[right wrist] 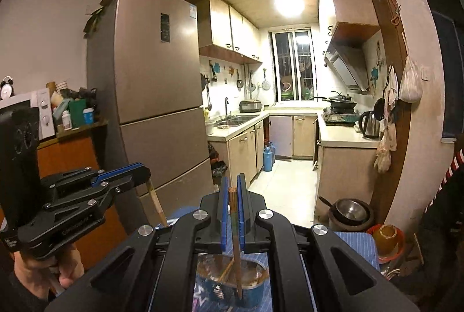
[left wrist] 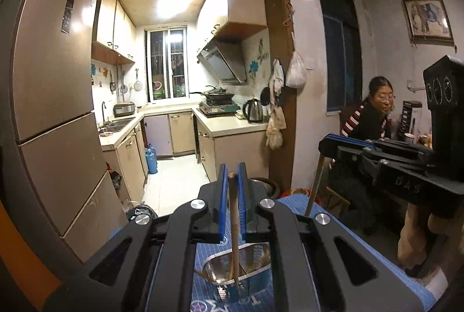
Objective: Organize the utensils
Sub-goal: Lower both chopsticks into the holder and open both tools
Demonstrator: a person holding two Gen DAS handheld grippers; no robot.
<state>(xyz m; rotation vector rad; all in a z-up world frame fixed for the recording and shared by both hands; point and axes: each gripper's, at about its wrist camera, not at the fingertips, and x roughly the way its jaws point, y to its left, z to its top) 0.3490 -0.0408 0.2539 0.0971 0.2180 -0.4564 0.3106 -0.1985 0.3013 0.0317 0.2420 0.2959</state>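
Grip study: my left gripper (left wrist: pixel 231 190) clenches one slim, stiff, light bamboo chopstick (left wrist: pixel 234 225) near its top above the blue-striped tablecloth (left wrist: pixel 293 206); my right gripper (right wrist: pixel 231 193) pinches slippery dark wooden chopsticks (right wrist: pixel 235 239) likewise.

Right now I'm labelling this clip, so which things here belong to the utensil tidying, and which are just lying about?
In the job:
left gripper shut on wooden stick
right gripper shut on chopsticks
metal container below

Lying about:
kettle
steel bowl
fridge
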